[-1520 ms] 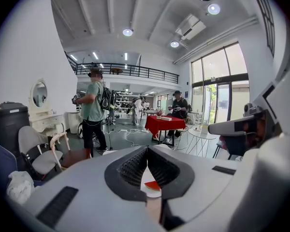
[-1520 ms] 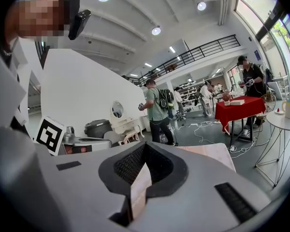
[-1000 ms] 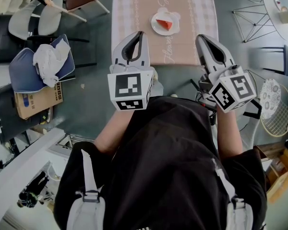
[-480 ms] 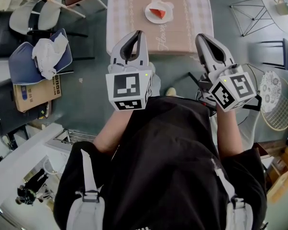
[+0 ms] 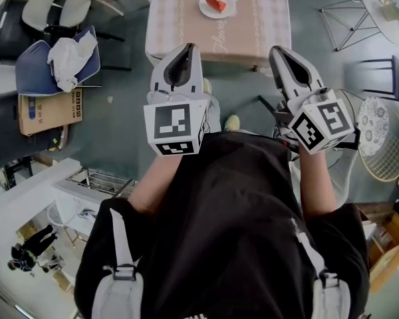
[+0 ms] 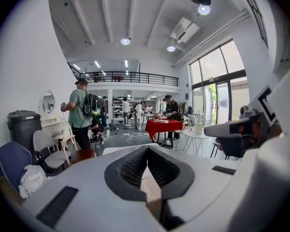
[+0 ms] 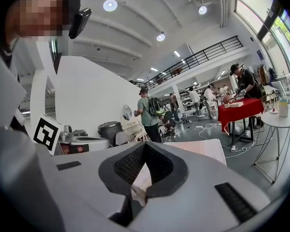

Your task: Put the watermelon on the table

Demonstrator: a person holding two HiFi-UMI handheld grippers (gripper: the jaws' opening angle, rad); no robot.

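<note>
Receding upward, pink-clothed rectangular worktop point(image 5: 253, 18) is drifting farther ahead of left tool point(image 5: 188, 48) and right tool point(image 5: 277, 50). On it, red watermelon wedge point(image 5: 217, 5) is sitting on a white plate point(image 5: 204, 9), well ahead, slightly nearer the left tool. Both tools are pressing together, pinching nothing.

The table point(image 5: 253, 18) is cut off at the top; the watermelon point(image 5: 217, 5) on it is too small to see well.
</note>
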